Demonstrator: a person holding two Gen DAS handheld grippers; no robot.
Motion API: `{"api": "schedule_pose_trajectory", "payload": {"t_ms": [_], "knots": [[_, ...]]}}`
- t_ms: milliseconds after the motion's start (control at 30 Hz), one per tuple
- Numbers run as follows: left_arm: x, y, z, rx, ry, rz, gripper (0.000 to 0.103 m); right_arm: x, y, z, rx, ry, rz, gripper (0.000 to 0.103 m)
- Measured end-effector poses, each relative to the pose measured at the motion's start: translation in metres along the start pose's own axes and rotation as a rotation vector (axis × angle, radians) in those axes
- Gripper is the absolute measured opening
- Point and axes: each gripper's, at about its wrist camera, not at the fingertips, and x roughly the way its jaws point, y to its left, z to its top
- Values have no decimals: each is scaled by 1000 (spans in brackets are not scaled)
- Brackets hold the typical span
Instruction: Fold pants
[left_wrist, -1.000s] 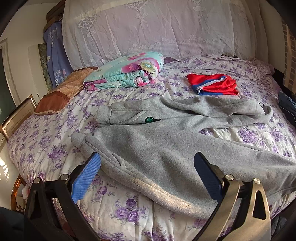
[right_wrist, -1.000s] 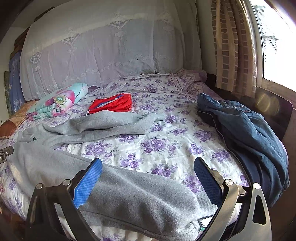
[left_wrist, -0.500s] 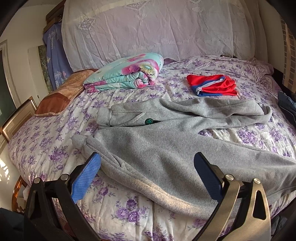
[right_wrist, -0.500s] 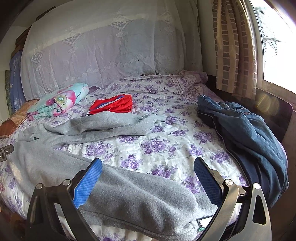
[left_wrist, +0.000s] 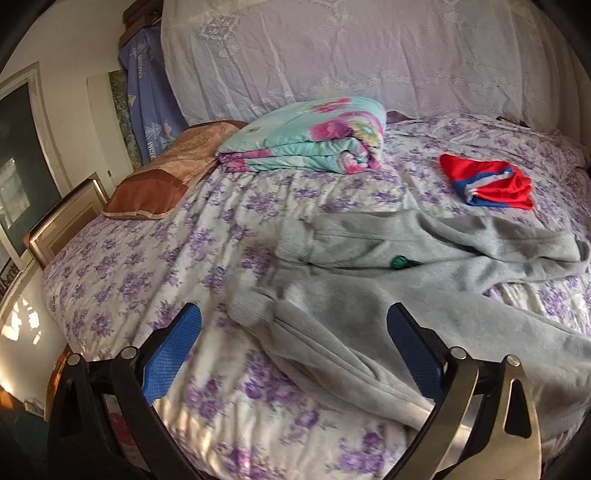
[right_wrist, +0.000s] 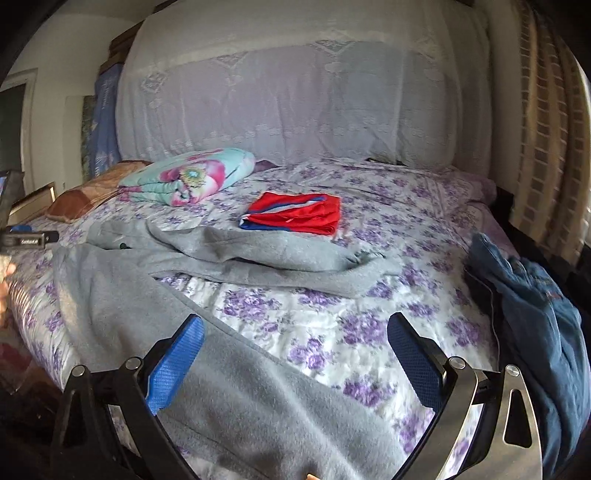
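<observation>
Since half a second ago both views have swung toward the left side of the bed: the left tool now frames the waistband corner of the grey pants instead of the middle of the near leg, and the right tool has shifted left too, so the near leg now runs up through its left half. Both pictures are a little smeared, which suggests the hands are moving.

The pants lie spread on the bed, not yet folded. Their long axis runs across the bed, left to right: the waistband end sits at the left, and the two legs fan out to the right, the far leg crumpled toward the red shorts, the near leg running along the front edge of the bed. In the right view the near leg passes under and between the blue pads, its cuff end seemingly at or below the bottom of the picture and out of sight.

Both tools are spread wide and hold nothing. The left one hovers just in front of the waistband corner, which lies slightly right of its centre line and a little ahead. The right one hangs over the lower stretch of the near leg.

So the left hand is the nearer one for the waist, the right hand for the leg end. A likely next step is to take the near side at both ends and carry it away over the far leg, which first needs smoothing, since its loose folds could bunch under the fold.

The folded flowered quilt and the blue jeans at the right edge lie well apart from the pants.
</observation>
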Motion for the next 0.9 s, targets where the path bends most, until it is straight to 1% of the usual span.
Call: {"api": "schedule_pose_trajectory", "payload": {"t_ms": [67,100,167,233,267,333,400,467,533,567,600,633,667,700,733,767,800,833,900], "knots": [[24,15,18,12,40,12,99,14,6,21,-110,4,57,100],[34,19,25,23,58,8,99,23,11,30,-162,8,68,100],[67,26,42,48,113,27,99,45,19,50,-255,22,104,100],[101,31,55,56,174,9,99,68,25,66,-319,44,153,100],[120,33,60,60,201,14,99,84,30,75,-360,60,173,100],[152,32,65,79,248,7,99,112,40,88,-428,87,175,99],[179,24,68,114,295,-28,99,142,49,97,-486,108,187,99],[195,15,72,150,311,-38,99,175,59,103,-528,145,204,99],[206,6,79,161,344,-50,99,206,70,101,-577,179,178,99],[211,2,81,168,363,-62,98,225,77,97,-614,213,157,74],[215,-4,82,179,388,-71,92,242,83,95,-637,258,148,8],[219,-7,83,173,409,-108,64,257,85,93,-626,336,175,8],[219,-10,85,155,438,-166,47,264,82,95,-590,364,198,6],[217,-14,88,135,462,-202,23,264,80,100,-572,337,196,6],[214,-18,93,135,457,-182,23,262,77,109,-555,293,179,6],[208,-22,102,143,417,-142,22,259,69,124,-502,248,179,6],[205,-24,111,136,377,-123,17,263,58,141,-421,234,196,6],[205,-23,123,112,344,-99,14,273,45,159,-325,238,210,6],[217,-19,145,46,308,-22,14,300,39,178,-240,245,203,8]]}}
